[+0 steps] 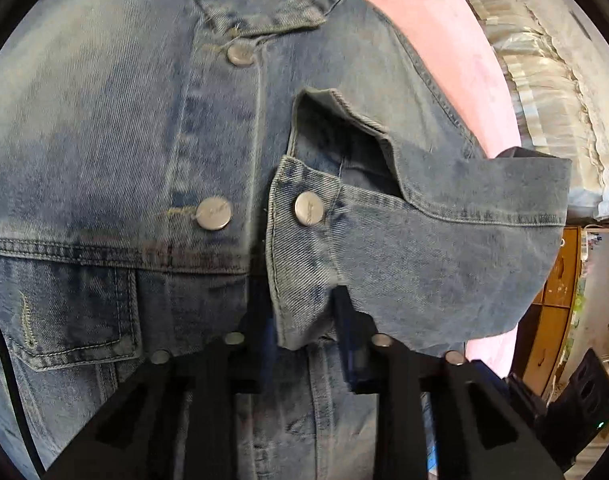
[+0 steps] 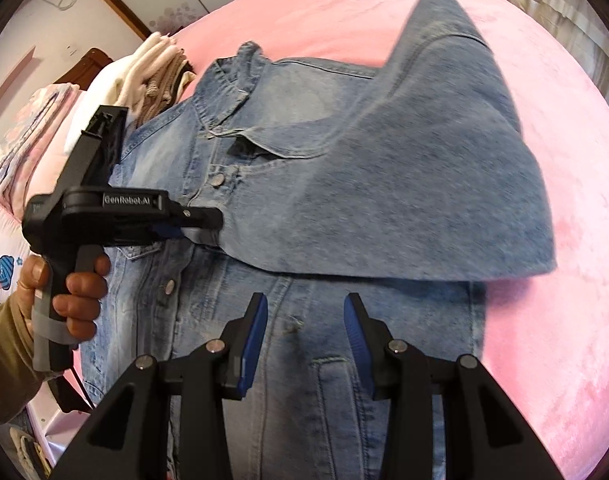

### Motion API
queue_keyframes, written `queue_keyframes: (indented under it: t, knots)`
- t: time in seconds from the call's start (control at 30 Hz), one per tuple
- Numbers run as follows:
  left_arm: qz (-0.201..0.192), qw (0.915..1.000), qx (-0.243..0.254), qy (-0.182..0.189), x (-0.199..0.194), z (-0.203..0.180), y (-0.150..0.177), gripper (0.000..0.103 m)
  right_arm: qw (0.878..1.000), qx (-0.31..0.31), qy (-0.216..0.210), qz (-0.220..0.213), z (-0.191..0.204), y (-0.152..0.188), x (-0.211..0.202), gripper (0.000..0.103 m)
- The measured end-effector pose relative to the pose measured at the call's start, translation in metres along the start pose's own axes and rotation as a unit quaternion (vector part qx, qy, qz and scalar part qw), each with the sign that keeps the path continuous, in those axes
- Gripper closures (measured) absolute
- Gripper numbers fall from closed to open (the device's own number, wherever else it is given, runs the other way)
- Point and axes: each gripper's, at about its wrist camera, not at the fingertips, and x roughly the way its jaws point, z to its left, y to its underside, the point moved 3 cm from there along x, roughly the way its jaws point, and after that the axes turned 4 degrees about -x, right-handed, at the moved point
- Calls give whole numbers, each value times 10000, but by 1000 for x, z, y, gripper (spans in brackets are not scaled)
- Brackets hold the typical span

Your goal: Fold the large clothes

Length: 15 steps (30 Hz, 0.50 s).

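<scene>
A blue denim jacket [image 2: 304, 208] lies front-up on a pink bed cover [image 2: 552, 320], buttoned, collar to the far side. Its right sleeve [image 2: 404, 200] is folded across the chest. My left gripper [image 1: 302, 320] is shut on the sleeve cuff [image 1: 304, 248] and holds it over the button placket; it also shows in the right wrist view [image 2: 196, 226], held by a hand. My right gripper [image 2: 306, 320] is open and empty, hovering above the jacket's lower front near a chest pocket [image 2: 336, 392].
A pile of folded light clothes [image 2: 152, 76] and a patterned quilt [image 2: 32, 128] lie at the left, beyond the jacket. Pale bedding [image 1: 544, 92] and a wooden cabinet [image 1: 556, 292] show at the right of the left wrist view.
</scene>
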Motion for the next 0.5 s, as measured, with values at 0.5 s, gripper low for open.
queue_keyframes:
  t: [0.5]
  knots:
    - [-2805, 9594, -120, -256, -189, -19, -35, 97, 9940, 36, 1035, -362, -55, -4, -9, 63]
